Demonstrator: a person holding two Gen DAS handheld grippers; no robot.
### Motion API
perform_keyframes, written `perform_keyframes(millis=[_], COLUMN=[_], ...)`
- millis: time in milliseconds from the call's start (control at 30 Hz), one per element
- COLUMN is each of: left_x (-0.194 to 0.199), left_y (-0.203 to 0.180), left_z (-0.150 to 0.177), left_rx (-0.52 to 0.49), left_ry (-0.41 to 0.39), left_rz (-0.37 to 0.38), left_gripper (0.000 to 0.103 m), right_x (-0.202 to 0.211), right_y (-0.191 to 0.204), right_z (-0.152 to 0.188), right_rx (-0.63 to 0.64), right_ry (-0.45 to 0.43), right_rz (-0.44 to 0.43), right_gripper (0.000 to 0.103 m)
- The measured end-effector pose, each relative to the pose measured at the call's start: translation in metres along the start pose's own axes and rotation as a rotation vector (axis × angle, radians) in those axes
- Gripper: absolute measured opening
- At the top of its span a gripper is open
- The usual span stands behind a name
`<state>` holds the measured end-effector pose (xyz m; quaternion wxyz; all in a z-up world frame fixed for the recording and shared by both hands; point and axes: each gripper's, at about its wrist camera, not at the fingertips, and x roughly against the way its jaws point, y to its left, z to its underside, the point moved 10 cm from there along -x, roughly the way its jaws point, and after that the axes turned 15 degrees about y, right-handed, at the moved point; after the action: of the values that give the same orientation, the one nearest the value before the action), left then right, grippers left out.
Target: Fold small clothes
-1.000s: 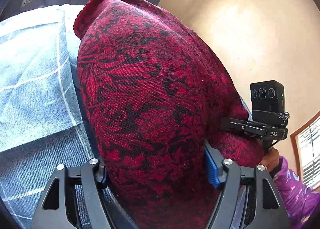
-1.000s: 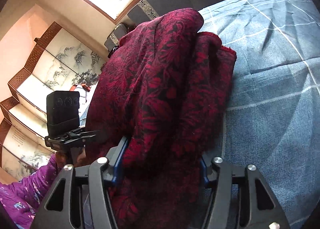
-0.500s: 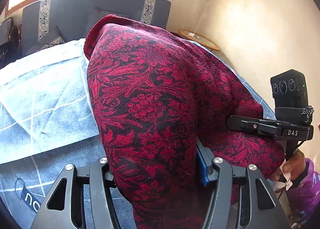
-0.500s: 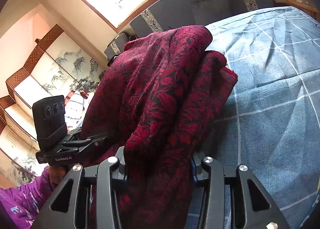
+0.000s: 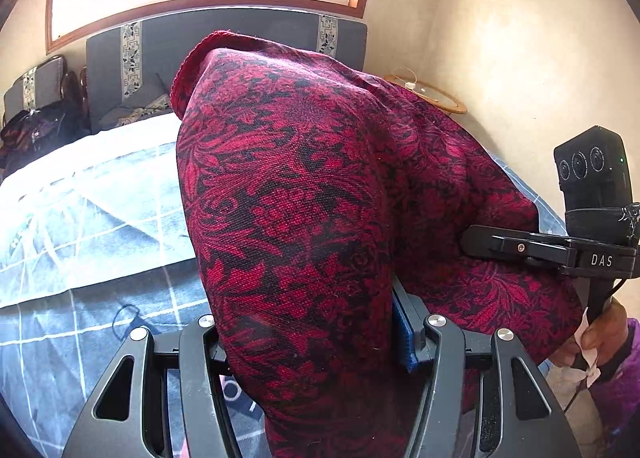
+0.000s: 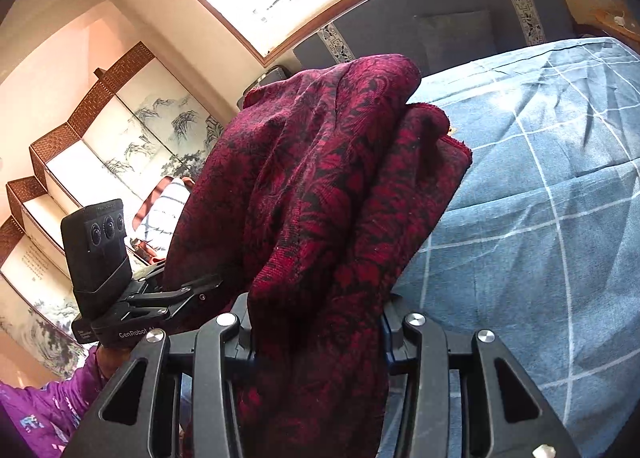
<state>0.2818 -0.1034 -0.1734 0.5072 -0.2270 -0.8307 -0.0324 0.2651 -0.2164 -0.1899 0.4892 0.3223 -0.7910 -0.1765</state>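
Note:
A dark red knit garment [image 5: 300, 197] with a black floral pattern hangs bunched between both grippers, lifted above the bed [image 5: 80, 258]. My left gripper [image 5: 308, 338] is shut on a thick fold of it; the cloth covers the fingertips, and one blue pad shows at the right. In the right wrist view the garment [image 6: 320, 177] drapes in several folds, and my right gripper [image 6: 316, 318] is shut on its lower bunch. Each gripper shows in the other's view: the right gripper [image 5: 560, 250] at the cloth's right edge, the left gripper [image 6: 168, 294] at its left.
The blue checked bed sheet [image 6: 540, 217] spreads below. A grey headboard [image 5: 224, 41] stands under a bright window, with a round wooden table [image 5: 432, 97] beside it. A painted folding screen [image 6: 100, 157] stands on the left. A person's hand [image 5: 600, 330] and purple sleeve [image 6: 36, 410] are close by.
Both grippers have risen and carried the garment up off the bed. The jaws have narrowed on the cloth. The left view now takes in the window and headboard.

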Motion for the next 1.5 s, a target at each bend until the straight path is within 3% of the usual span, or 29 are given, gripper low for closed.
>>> perform_keyframes(millis=[400,933,1067,1200,1300,1400,1500], left_x=[0.038,0.019,0.017,0.016,0.023,0.030,0.035], left_y=[0.010,0.050,0.056,0.059,0.063,0.062,0.060], left_z=[0.059,0.143,0.153,0.161,0.167,0.172,0.176], left_rx=[0.008,0.121,0.138,0.126,0.112,0.081,0.059], left_ry=[-0.016,0.057,0.035,0.021,-0.014,-0.048,-0.069], left_rz=[-0.062,0.043,0.078,0.046,-0.074,-0.187,-0.252], left_gripper=[0.058,0.058,0.063,0.078,0.099,0.103,0.103], right_x=[-0.013,-0.059,-0.066,-0.069,-0.072,-0.077,-0.077], right_y=[0.053,0.066,0.065,0.051,0.046,0.040,0.042], right_z=[0.031,0.084,0.088,0.091,0.096,0.100,0.102], right_rx=[0.009,-0.024,-0.020,-0.021,-0.034,-0.070,-0.056], right_ry=[0.012,0.097,0.102,0.118,0.124,0.142,0.141], right_rz=[-0.038,-0.063,-0.063,-0.056,-0.066,-0.084,-0.050], right_gripper=[0.041,0.040,0.041,0.040,0.043,0.054,0.058])
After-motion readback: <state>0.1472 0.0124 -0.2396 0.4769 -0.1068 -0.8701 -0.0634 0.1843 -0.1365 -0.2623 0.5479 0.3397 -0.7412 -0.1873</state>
